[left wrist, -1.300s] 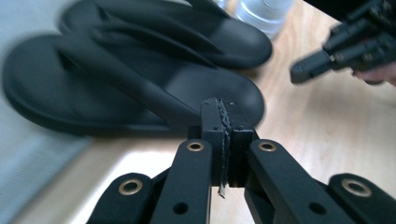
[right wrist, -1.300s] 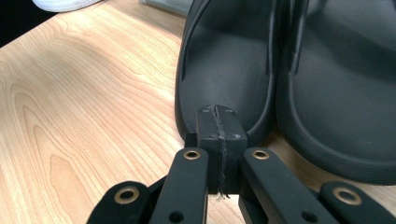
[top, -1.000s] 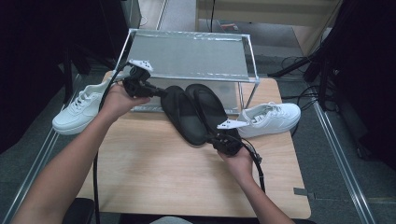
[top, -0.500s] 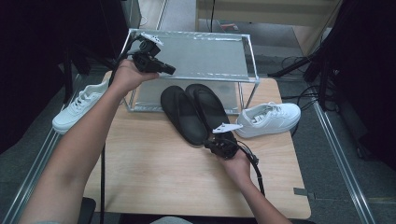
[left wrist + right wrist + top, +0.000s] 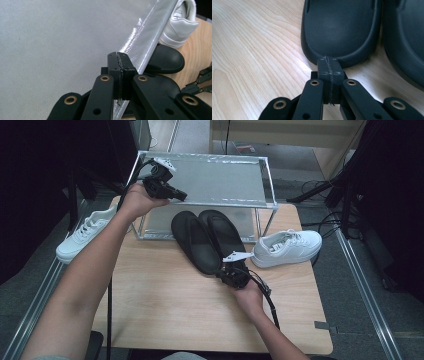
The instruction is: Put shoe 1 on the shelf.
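At the black slipper's (image 5: 338,30) heel, our right gripper (image 5: 231,272) is clamped empty, like the left gripper (image 5: 181,197); pushing might skid it crooked.

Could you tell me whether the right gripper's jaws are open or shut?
Shut. The right gripper's pads press flat together with nothing between them, just at the black slipper's heel rim.

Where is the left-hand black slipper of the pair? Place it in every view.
High view: left black slipper at table centre, heel by the right gripper.
Left gripper view: slipper at lower right.
Right gripper view: slipper at top centre.
Shared landmark: the other black slipper beside it.
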